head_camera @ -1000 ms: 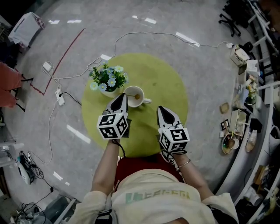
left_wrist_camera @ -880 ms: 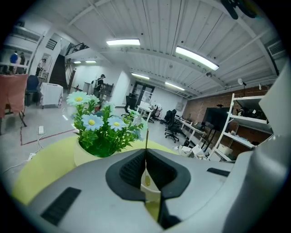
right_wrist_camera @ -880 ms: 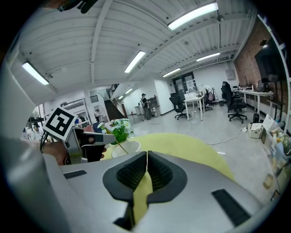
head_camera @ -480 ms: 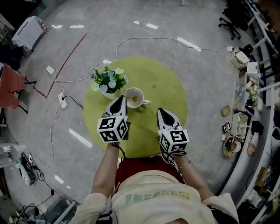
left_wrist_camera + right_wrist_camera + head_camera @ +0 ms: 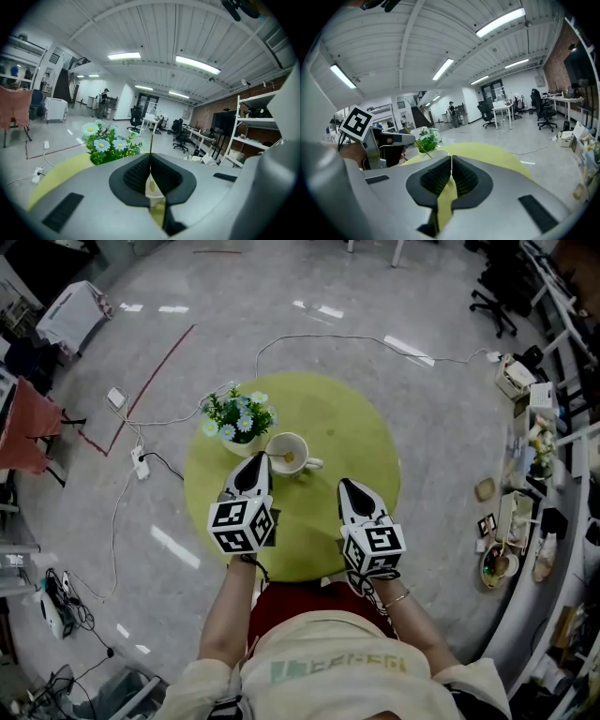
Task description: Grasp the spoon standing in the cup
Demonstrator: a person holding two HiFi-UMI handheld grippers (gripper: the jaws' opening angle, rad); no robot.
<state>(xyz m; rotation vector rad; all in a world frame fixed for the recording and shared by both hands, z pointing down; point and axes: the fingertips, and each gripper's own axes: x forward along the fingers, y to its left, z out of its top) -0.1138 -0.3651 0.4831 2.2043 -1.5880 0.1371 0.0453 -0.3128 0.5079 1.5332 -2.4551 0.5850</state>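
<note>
Little has shifted since a second ago: the left gripper [image 5: 262, 461] stays at the left rim of the cup [image 5: 282, 438], and the whole scene sits slightly lower in the head view. Left jaws are pressed together on the thin handle of the spoon [image 5: 151, 140], which rises above them; its bowl end sits in the cup. Cup stands on the round yellow-green table [image 5: 347, 427], just beside the potted flowers [image 5: 236, 418]. Right gripper [image 5: 344, 485] hovers over the table right of the cup, jaws together on nothing.

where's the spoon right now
Head view centre: the thin spoon stands in the white cup, handle leaning to the left gripper, just right of the flower pot.
</note>
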